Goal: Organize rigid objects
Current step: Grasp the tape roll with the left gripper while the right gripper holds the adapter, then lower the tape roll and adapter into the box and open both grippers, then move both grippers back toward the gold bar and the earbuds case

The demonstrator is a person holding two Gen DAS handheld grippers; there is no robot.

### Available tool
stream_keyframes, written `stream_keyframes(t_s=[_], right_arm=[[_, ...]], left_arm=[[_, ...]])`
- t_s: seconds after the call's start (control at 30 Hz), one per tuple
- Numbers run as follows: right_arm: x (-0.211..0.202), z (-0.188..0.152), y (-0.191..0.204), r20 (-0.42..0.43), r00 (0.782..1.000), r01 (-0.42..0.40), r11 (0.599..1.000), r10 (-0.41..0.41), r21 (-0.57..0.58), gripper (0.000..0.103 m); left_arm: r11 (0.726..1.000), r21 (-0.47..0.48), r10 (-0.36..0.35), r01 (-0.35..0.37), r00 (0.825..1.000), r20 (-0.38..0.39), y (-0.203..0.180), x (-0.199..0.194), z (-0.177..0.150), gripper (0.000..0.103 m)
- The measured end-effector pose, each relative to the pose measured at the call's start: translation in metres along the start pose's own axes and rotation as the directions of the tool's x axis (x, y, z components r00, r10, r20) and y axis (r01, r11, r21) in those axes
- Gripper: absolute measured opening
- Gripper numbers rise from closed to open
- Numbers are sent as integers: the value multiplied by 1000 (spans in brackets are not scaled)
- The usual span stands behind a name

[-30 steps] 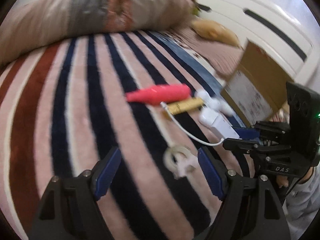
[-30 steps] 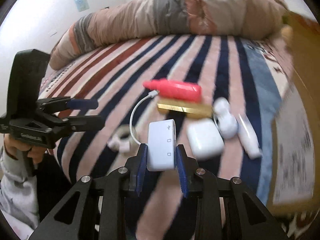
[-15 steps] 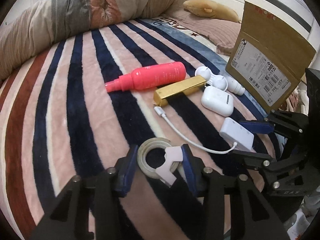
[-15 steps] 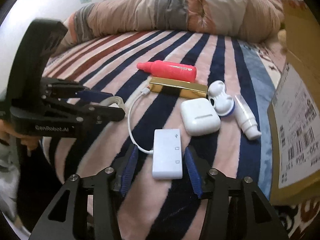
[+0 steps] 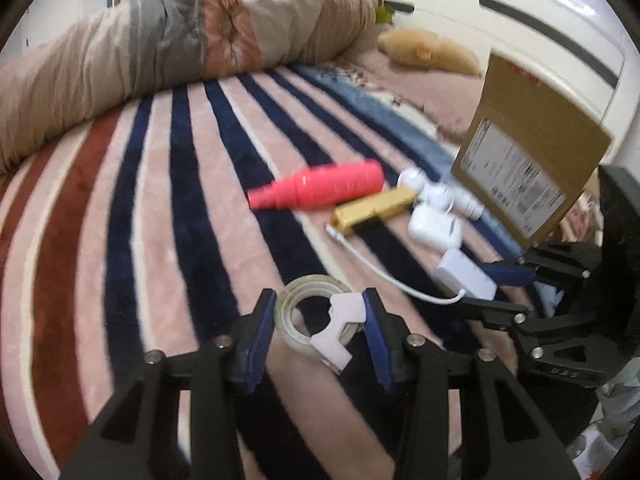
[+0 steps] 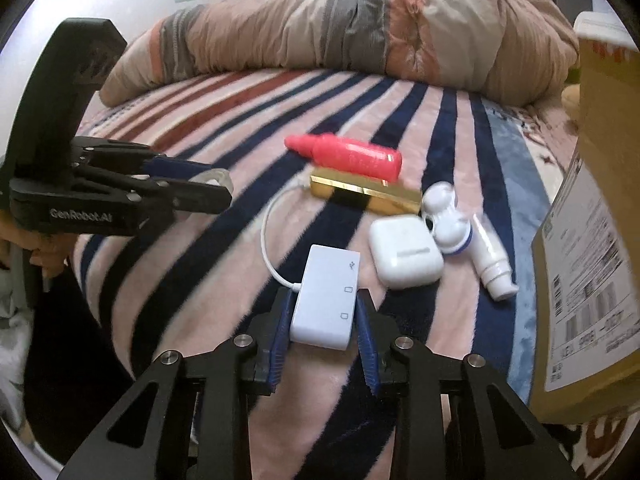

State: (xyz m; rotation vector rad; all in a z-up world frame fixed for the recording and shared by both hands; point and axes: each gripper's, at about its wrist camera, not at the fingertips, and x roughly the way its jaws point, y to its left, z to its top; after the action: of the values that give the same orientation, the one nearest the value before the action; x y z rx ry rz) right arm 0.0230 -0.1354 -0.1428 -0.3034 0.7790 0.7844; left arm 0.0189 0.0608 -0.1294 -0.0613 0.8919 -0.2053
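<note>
My left gripper (image 5: pixel 320 326) is shut on a clear tape roll (image 5: pixel 310 314) with a white dispenser clip, held just above the striped blanket (image 5: pixel 140 220). It also shows in the right wrist view (image 6: pixel 216 188). My right gripper (image 6: pixel 324 320) is shut on a white USB adapter (image 6: pixel 326 296) whose white cable (image 6: pixel 268 240) trails left on the blanket. Beyond lie a pink bottle (image 6: pixel 348 154), a gold bar (image 6: pixel 364 192), a white earbud case (image 6: pixel 404 256) and a white tube (image 6: pixel 492 256).
A cardboard box (image 6: pixel 588 264) with a shipping label stands at the right. A rolled duvet (image 6: pixel 340 36) lies across the far side of the bed. A yellow plush toy (image 5: pixel 428 50) rests near the white headboard (image 5: pixel 520 20).
My left gripper has closed on the tape roll and lifted it slightly. My right gripper, open around the adapter half a second ago, has closed on it again.
</note>
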Motion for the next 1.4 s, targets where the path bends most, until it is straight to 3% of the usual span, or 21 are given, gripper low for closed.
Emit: stream_keyframes(t_s=[0.27,0.43,0.53,0.7,0.8,1.07,1.23,1.27,1.37,1.4], right_arm=[[-82,43,10,194,981,-22,999,31,-45,26],[-137,52,-19,289,956,54,999,-51,-3,26],[-165,41,-51,317,941,106,993,-120,59,26],[-194,14,-110,301,927,173,968,-222,182,27],[-197,0,-145,238,940,193,955,-246,223,27],[-169,-10,-190,82,970,208,958,-228,195,27],[-151,-7,-200,33,972,223,961,-231,162,28],[-149,-8,-200,31,973,222,961,-230,162,32],[-151,-11,-199,54,978,192,967,-203,166,44],[-151,-11,-198,64,978,183,969,-196,166,45]], left_arm=[[998,63,16,-26,988,153,-29,-88,47,40],[991,137,-35,5,975,220,-68,-125,85,40],[982,185,-87,45,970,228,-102,-127,109,40],[956,272,-165,113,970,179,-171,-98,142,40],[946,287,-191,149,974,125,-201,-68,158,40],[923,349,-160,160,987,-30,-264,14,173,40],[925,353,-129,144,989,-66,-267,36,174,40],[924,356,-122,137,990,-65,-267,37,173,42],[920,370,-113,128,992,-60,-266,36,173,65],[919,372,-113,127,992,-58,-266,34,173,68]])
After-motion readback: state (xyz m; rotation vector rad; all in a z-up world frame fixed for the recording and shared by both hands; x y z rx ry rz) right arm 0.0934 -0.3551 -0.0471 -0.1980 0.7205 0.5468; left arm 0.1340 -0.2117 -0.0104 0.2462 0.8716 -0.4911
